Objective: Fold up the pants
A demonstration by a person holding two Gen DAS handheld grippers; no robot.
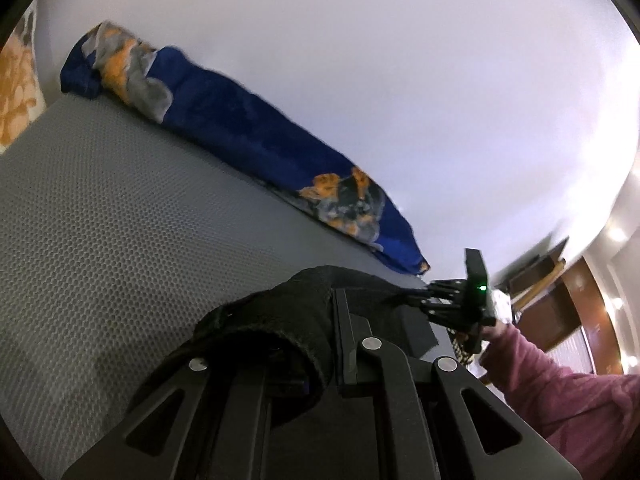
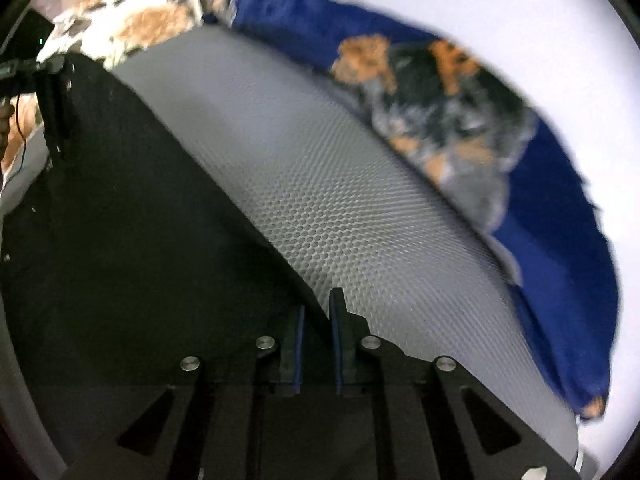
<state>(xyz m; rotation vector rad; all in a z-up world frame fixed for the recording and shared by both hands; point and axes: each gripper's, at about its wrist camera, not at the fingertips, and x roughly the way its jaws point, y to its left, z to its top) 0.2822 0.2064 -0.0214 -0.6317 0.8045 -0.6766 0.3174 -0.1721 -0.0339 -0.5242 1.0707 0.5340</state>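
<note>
I have the black pants (image 2: 132,216) spread over the grey honeycomb-textured mattress (image 2: 340,208), filling the left half of my right wrist view from about 7 to 10 o'clock, their edge running diagonally down to my right gripper (image 2: 317,312). The right gripper has its blue-padded fingers (image 2: 298,344) drawn close together with the dark edge of the pants pinched between them. On my left wrist view the left gripper (image 1: 316,316) is pressed together on a bunched fold of the same black cloth (image 1: 280,320), which humps over its fingers at about 6 o'clock and hides the tips. Across the view at 4 o'clock I see the other gripper's body with a green light (image 1: 482,288), held by a hand in a pink sleeve (image 1: 560,396). A rolled blue blanket (image 1: 240,128) with an orange and grey dog print lies along the far side of the mattress against the white wall (image 1: 400,60), from 10 o'clock toward the centre. A white and orange patterned pillow (image 2: 132,20) sits at 11 o'clock in the right view, blurred.
</note>
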